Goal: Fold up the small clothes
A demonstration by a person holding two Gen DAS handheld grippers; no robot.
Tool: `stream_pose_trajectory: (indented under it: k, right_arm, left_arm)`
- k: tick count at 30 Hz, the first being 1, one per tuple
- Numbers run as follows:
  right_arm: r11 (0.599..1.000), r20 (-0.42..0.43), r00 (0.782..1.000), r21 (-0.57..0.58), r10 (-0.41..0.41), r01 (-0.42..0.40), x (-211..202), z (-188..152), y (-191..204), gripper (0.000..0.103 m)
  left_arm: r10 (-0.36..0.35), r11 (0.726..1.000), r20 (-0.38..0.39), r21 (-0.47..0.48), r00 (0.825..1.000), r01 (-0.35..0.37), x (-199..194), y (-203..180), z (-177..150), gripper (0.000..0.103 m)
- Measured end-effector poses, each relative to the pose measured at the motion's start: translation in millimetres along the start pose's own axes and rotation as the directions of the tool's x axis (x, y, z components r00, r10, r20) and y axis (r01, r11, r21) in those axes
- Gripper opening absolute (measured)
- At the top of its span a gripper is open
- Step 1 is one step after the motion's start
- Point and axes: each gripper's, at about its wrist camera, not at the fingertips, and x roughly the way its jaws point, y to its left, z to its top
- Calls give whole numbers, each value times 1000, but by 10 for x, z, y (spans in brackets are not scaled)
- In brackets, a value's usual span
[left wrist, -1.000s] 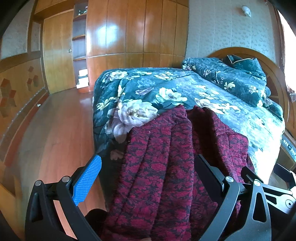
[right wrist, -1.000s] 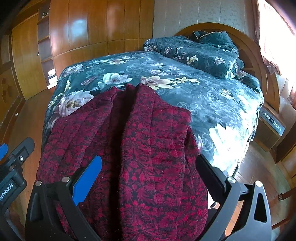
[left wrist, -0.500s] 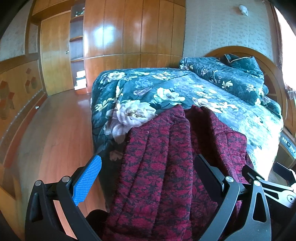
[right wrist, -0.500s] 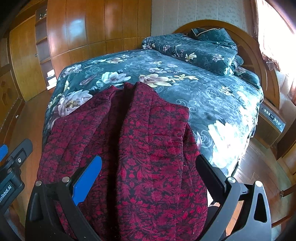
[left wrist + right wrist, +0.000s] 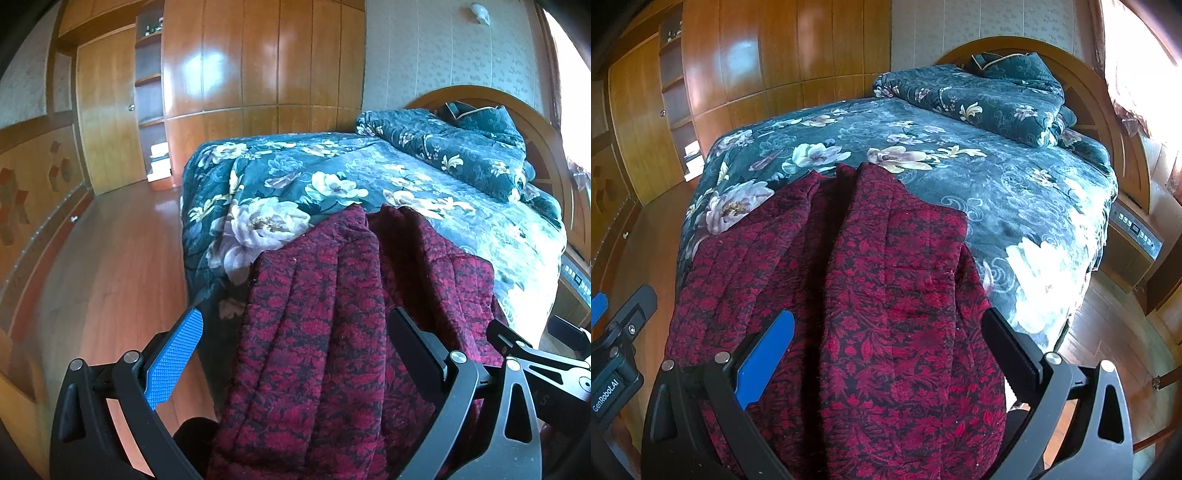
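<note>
A dark red quilted garment [image 5: 332, 314] [image 5: 879, 295] with a black floral pattern lies over the near corner of the bed, its lower part hanging off the edge. My left gripper [image 5: 295, 332] is open, its fingers spread wide on either side of the garment's left half, above the cloth. My right gripper [image 5: 886, 332] is open too, straddling the garment's right half. Neither holds cloth. The right gripper's body [image 5: 546, 354] shows at the right edge of the left wrist view, and the left gripper's body [image 5: 617, 354] at the left edge of the right wrist view.
The bed [image 5: 1015, 192] has a teal floral cover, with a folded matching quilt [image 5: 979, 92] by the curved wooden headboard [image 5: 1123, 122]. Wood floor [image 5: 110, 258] lies left of the bed, with wooden wardrobes [image 5: 240, 74] behind. A low unit with buttons [image 5: 1137, 236] stands right.
Both views have shifted slightly, the bed and garment sitting a little higher and further off in frame. The garment has not changed shape and both grippers stay open.
</note>
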Motion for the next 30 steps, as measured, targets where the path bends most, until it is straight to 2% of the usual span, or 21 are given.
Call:
stream_pose_trajectory:
  k: [10,15,20,21,25,30]
  right_arm:
    - [1000,-14,1000,21,13,-13,63,-8,-102,101]
    - [999,-22,1000,31,22,-21,108,-13,-191,101]
    - [997,-33,997,51,63,-61,138,-16,-339,101]
    - [996,-38,996,51,77,-75,146,-19,-378,100]
    - [987,-104,983,62,154,-148,224,-56,-443,80]
    - [973,-233,945,45,229,-225,448,-195,-321,73]
  left_arm:
    - [-1,999,-21,40,1000,2,63,-75,-29,99]
    - [-9,998,-50,55,999,11,135,-104,-63,99]
    - [-40,993,-102,105,994,51,257,-164,-127,99]
    - [-52,990,-119,123,992,67,286,-179,-145,99]
    - [-86,973,-166,199,982,119,349,-238,-248,99]
    - [-132,939,-241,280,961,199,417,-325,-433,98]
